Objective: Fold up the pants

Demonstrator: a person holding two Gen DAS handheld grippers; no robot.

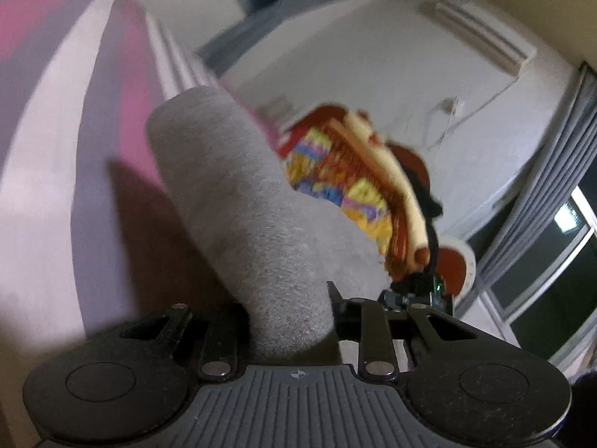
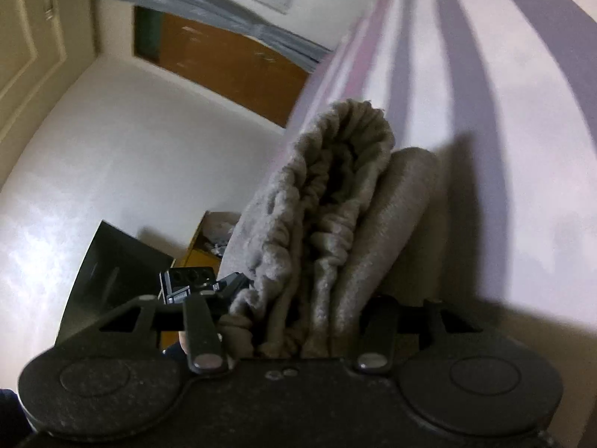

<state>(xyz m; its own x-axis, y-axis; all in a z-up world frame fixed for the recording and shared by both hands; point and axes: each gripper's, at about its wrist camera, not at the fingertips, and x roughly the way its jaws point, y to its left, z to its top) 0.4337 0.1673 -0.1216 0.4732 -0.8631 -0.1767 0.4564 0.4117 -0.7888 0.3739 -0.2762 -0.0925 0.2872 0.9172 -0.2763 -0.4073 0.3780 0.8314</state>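
Clearly both left tongs [image 1: 294,317] and right tongs [image 2: 298,321] clamp the grey pants [image 1: 238,201]; no writing is legible.

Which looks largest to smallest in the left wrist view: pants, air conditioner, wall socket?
1. pants, though nearness to the camera inflates them
2. air conditioner
3. wall socket

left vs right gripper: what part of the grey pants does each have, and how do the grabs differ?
The left gripper pinches a smooth, rounded fold of the grey pants; the right gripper takes the gathered elastic waistband, ruffled and layered. The left's fabric is one narrow roll; the right's is a thicker bunch of several layers, so its jaws stand wider. Both hold the same garment above the striped sheet.
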